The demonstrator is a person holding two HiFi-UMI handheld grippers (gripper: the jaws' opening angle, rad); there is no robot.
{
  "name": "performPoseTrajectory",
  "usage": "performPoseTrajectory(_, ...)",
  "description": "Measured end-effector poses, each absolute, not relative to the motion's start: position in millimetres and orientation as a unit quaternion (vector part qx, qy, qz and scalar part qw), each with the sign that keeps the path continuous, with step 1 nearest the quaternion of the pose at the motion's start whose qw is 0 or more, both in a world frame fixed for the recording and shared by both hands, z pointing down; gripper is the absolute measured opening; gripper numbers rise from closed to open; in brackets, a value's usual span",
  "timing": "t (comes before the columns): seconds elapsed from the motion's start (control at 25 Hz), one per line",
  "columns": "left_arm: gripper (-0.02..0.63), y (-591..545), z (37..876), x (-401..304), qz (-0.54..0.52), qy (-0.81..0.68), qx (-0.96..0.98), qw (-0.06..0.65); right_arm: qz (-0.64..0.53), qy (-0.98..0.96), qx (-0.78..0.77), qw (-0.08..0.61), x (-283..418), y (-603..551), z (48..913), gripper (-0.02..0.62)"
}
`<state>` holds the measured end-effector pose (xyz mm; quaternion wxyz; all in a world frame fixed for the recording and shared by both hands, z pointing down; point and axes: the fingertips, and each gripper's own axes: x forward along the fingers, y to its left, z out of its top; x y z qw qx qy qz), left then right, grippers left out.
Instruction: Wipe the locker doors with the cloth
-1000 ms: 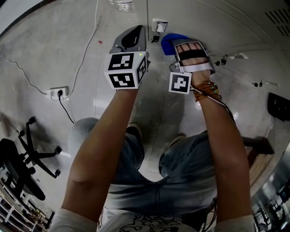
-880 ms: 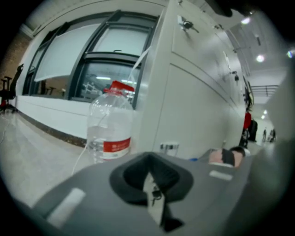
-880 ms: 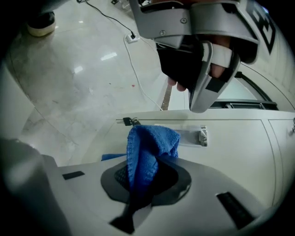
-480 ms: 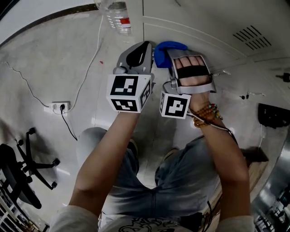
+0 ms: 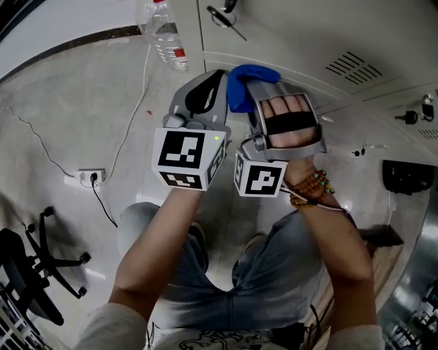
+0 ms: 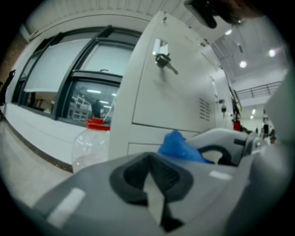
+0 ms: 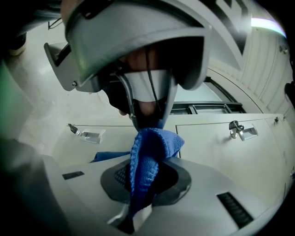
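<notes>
Grey locker doors (image 5: 301, 34) fill the background. The right gripper (image 7: 140, 193) pinches a blue cloth (image 7: 152, 147); the left gripper (image 6: 153, 186) sits closed, empty.

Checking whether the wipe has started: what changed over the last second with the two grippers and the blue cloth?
The left gripper and right gripper drew closer side by side. The view tipped up, showing more of a clear plastic bottle and now a key in the pale metal locker door. The blue knitted cloth stays clamped in the right gripper; the left stays shut, empty.
</notes>
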<state>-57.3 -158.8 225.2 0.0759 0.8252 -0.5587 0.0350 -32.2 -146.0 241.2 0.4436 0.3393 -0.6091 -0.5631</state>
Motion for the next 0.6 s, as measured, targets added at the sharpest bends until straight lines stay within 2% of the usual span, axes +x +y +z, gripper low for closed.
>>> performPoseTrajectory(0.36,0.002,-161,243,-30,0.053,-0.535,0.839,0.088,-0.564,-0.594,0.356,0.45,18,-146,254,0.046)
performPoseTrajectory(0.6,0.002,-165,286,-24,0.081,-0.535,0.834,0.108,-0.561,-0.598,0.333,0.466,22,-146,294,0.046)
